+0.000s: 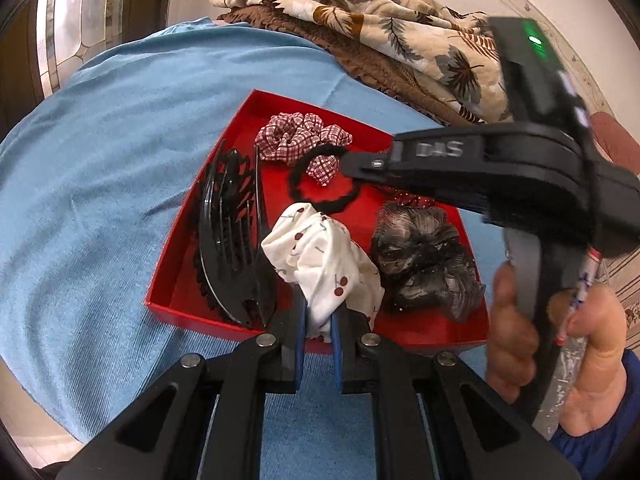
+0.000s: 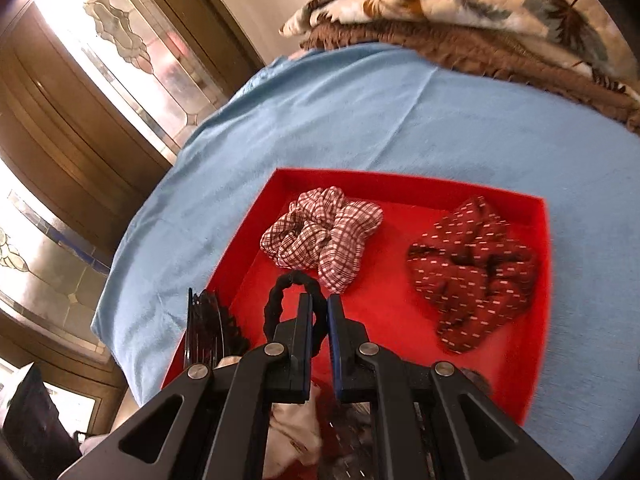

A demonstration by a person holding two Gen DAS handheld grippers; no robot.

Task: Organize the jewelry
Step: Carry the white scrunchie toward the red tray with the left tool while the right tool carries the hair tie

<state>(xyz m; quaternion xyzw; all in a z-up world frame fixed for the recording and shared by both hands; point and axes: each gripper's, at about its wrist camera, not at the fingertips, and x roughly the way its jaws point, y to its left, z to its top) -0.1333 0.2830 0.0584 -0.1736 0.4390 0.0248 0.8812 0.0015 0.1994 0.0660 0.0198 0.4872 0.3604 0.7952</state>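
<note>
Red tray [image 1: 400, 332], frame centre, already holds several scrunchies. Left claw [image 1: 319, 334] is clamped on the cherry-print scrunchie [image 1: 320, 264]; right claw [image 2: 319, 320] is closed on the black hair tie [image 2: 280, 292], both unreleased.

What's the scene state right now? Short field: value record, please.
surface: blue cloth
container: red tray, open top
in tray: checked scrunchie, dark red dotted scrunchie, grey-black scrunchie, black hair claw
left gripper: shut on white cherry-print scrunchie
right gripper: shut on black hair tie, held over the tray
behind tray: folded leaf-print blanket
</note>
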